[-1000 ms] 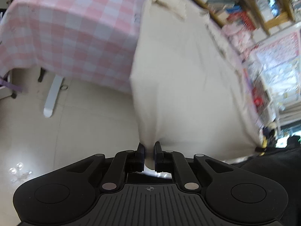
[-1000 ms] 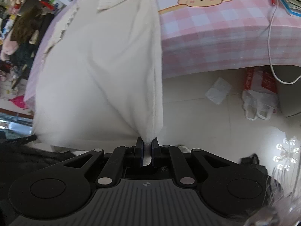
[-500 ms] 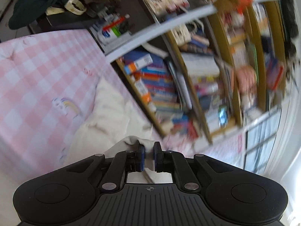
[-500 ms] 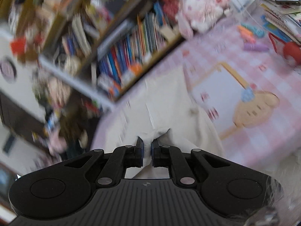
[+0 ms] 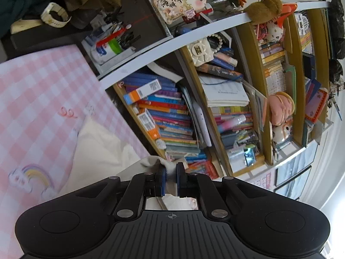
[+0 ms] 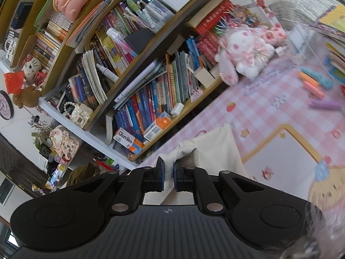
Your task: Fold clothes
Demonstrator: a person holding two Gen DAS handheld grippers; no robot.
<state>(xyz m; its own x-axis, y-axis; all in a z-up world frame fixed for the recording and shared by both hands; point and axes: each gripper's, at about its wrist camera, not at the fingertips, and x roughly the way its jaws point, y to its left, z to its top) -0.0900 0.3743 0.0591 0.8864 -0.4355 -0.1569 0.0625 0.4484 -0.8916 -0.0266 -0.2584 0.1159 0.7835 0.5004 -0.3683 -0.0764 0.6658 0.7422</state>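
A cream garment (image 5: 101,149) lies on the pink checked tablecloth (image 5: 36,99), reaching toward the bookshelf. My left gripper (image 5: 170,168) is shut on a bunched edge of the garment, held over the table near its far edge. In the right wrist view the same cream garment (image 6: 215,149) lies on the tablecloth (image 6: 269,116). My right gripper (image 6: 168,164) is shut on another bunched edge of it. Most of the garment is hidden under both grippers.
A crowded bookshelf (image 5: 226,112) stands right behind the table and also fills the right wrist view (image 6: 133,82). A white plush rabbit (image 6: 243,54) and coloured pens (image 6: 312,84) lie at the table's far right. A pen holder (image 5: 110,47) stands at the back left.
Both grippers swung up and forward, from holding the garment hanging off the table's edge over the floor to holding its edges above the tabletop, facing the bookshelf.
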